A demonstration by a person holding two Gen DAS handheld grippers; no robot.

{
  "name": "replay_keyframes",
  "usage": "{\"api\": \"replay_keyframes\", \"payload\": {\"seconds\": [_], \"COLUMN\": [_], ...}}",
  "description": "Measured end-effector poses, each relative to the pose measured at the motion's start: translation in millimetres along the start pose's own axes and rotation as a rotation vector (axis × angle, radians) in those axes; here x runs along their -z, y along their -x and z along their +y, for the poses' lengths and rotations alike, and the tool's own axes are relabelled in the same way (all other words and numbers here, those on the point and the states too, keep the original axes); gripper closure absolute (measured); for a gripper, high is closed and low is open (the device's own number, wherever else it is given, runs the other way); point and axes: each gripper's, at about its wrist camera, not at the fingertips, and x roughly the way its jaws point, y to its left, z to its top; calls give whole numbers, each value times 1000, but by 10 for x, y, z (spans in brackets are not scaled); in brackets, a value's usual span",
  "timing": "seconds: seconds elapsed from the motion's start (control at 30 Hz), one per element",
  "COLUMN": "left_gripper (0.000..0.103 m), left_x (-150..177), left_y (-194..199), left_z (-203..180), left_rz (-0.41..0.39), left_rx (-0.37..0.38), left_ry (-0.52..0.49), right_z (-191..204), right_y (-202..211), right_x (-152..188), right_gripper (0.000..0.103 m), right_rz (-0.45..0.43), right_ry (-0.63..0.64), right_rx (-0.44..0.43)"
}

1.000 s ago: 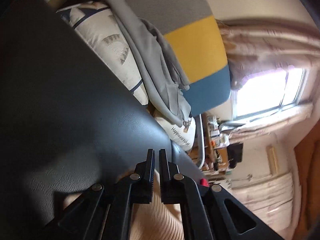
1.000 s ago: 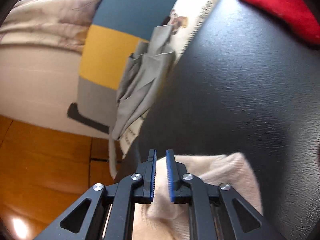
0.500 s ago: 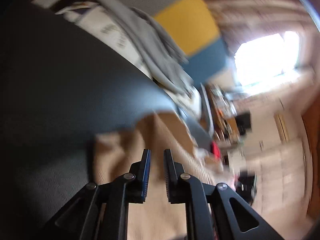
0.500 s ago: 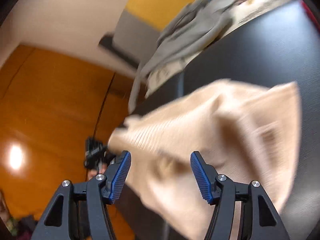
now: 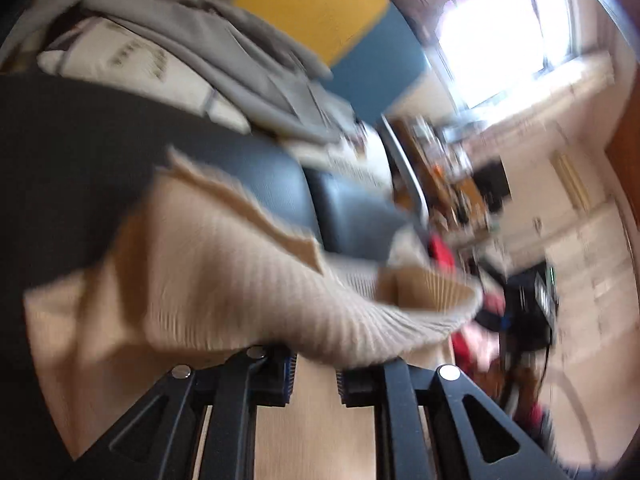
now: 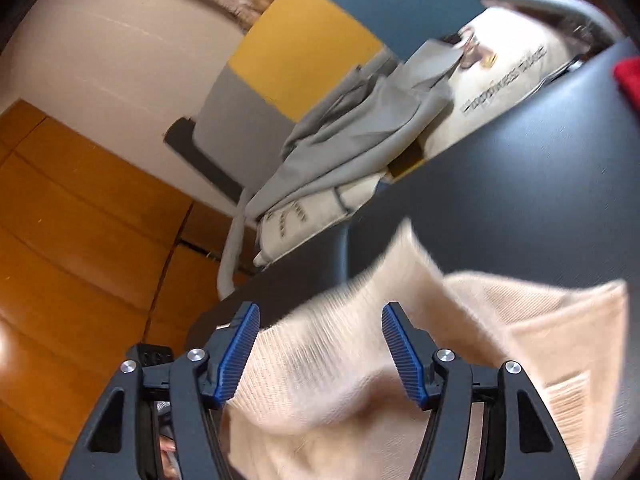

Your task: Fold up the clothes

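The beige ribbed knit garment (image 5: 224, 280) lies crumpled on the black leather seat (image 5: 80, 152), bunched into soft folds rather than flat. Its fine ribs run along its length, and in my left wrist view one ribbed cuff or hem (image 5: 432, 292) gapes open toward the right, so the long axis there runs from lower left to right, draping over the tips of my left fingers. A ragged fuzzy edge crosses the seam between two seat cushions. In my right wrist view the same knit (image 6: 360, 380) heaps up between and beneath my fingers, with a peaked fold pointing up toward the seat's far edge and a flatter layer spreading to the right; much of it is blurred.

My left gripper (image 5: 314, 372) has its fingers a narrow gap apart and opening; the knit drapes across their tips, and I cannot tell if any fabric is caught in the gap. My right gripper (image 6: 320, 348) has its blue-padded fingers (image 6: 240, 348) spread wide and opening, the pads clear of the cloth that lies between them.

Past the seat's far edge sit a printed white cushion (image 6: 500, 80) and a rumpled grey garment (image 6: 360, 136), against a grey, yellow and blue panel (image 6: 304, 52). A red cloth (image 6: 628, 80) shows at the seat's right edge, and orange wood flooring (image 6: 80, 240) lies to the left.
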Motion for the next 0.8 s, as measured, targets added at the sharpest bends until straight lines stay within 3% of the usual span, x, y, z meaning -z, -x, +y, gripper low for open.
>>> {"api": "replay_keyframes", "payload": {"seconds": [0.07, 0.2, 0.3, 0.43, 0.53, 0.57, 0.63, 0.7, 0.8], "left_gripper": [84, 84, 83, 83, 83, 83, 80, 79, 76], "left_x": [-133, -245, -135, 113, 246, 275, 311, 315, 271], "left_y": [62, 177, 319, 567, 674, 699, 721, 698, 578], "left_z": [88, 276, 397, 588, 759, 809, 850, 841, 784], "left_rz": [-64, -85, -81, -77, -58, -53, -48, -41, -16], "left_rx": [-18, -40, -94, -196, -222, -218, -200, -185, -162], "left_ry": [19, 63, 64, 22, 27, 34, 33, 15, -27], "right_z": [2, -29, -252, -460, -516, -516, -489, -470, -425], "right_y": [83, 179, 207, 232, 156, 132, 51, -60, -144], "right_x": [-30, 49, 69, 28, 13, 27, 45, 68, 140], "right_gripper": [35, 33, 33, 33, 34, 37, 54, 92, 93], "right_rz": [-1, 48, 74, 125, 167, 179, 207, 241, 262], "right_ry": [21, 118, 119, 140, 171, 190, 238, 275, 328], "right_rx": [22, 149, 237, 274, 302, 316, 349, 387, 432]}}
